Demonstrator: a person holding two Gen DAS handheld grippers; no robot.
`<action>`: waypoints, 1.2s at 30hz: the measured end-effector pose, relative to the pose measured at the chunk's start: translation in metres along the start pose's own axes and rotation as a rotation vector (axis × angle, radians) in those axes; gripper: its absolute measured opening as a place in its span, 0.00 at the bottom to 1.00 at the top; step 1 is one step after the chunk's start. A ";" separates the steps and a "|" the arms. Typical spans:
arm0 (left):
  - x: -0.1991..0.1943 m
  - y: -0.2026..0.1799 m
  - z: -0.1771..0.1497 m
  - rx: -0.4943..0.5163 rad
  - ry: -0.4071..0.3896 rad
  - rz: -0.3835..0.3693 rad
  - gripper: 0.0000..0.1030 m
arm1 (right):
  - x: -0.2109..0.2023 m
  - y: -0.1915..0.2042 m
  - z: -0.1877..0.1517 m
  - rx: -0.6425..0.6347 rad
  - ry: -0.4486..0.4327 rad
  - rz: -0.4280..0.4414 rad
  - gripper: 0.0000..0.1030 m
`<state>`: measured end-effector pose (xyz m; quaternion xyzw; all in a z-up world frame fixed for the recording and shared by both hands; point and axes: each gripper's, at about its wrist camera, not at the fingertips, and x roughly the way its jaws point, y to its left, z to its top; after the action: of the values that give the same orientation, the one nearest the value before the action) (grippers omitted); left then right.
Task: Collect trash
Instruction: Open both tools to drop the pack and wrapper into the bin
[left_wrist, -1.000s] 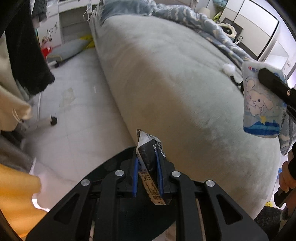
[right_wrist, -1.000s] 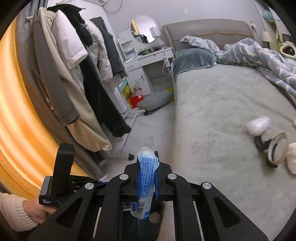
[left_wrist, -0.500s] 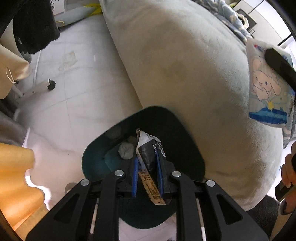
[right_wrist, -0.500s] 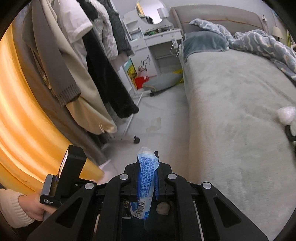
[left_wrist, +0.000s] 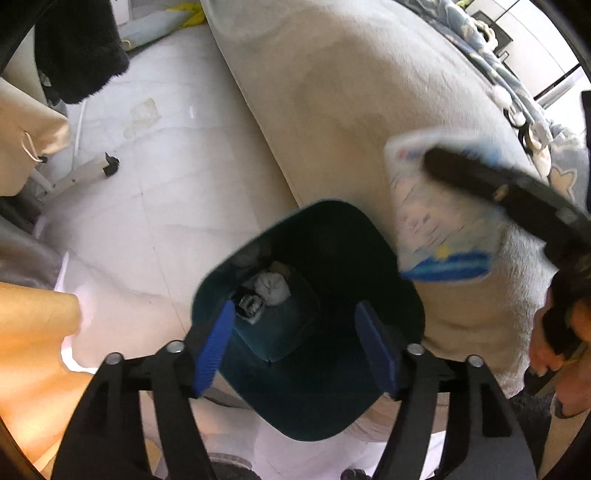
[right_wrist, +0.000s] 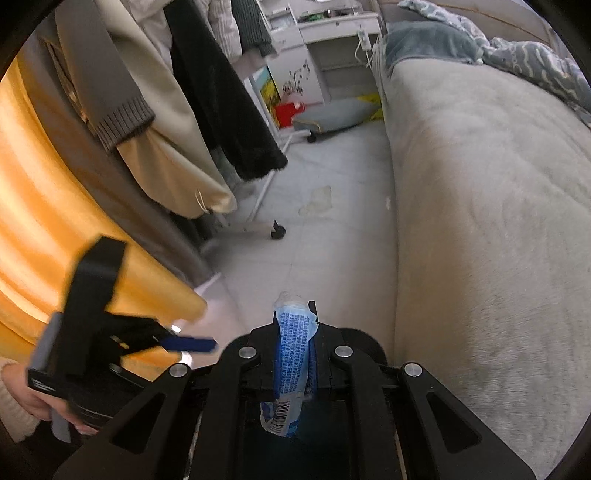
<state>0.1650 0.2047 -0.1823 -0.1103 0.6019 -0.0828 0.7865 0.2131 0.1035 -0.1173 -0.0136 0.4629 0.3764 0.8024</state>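
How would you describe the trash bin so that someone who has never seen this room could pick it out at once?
Start at the big grey bed and drop to the pale tiled floor along its side. The trash bin stands there against the bed's edge, under the open left gripper. It is the only dark teal open tub, with a crumpled white wad inside.

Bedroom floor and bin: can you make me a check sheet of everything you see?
Surface: pale tiled floor with a stain, beside a grey bed.
Job's things: dark teal bin holds a crumpled tissue and a dark wrapper; blue-and-white packet.
Clutter: grey cushion on the floor.
Tongs: left tongs open above the bin; right tongs shut on the packet.
Cables: white charger lead.
Surroundings: hanging coats, orange curtain.
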 end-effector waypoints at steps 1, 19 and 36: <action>-0.004 0.002 0.000 -0.003 -0.018 -0.002 0.71 | 0.005 0.001 0.000 0.002 0.015 -0.003 0.11; -0.048 0.018 0.013 -0.033 -0.212 -0.059 0.72 | 0.076 0.011 -0.030 -0.015 0.262 -0.011 0.11; -0.088 0.000 0.021 0.046 -0.427 -0.062 0.72 | 0.095 0.015 -0.047 -0.007 0.386 0.001 0.21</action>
<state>0.1627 0.2294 -0.0954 -0.1260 0.4158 -0.0956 0.8956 0.1967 0.1528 -0.2105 -0.0880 0.6071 0.3688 0.6983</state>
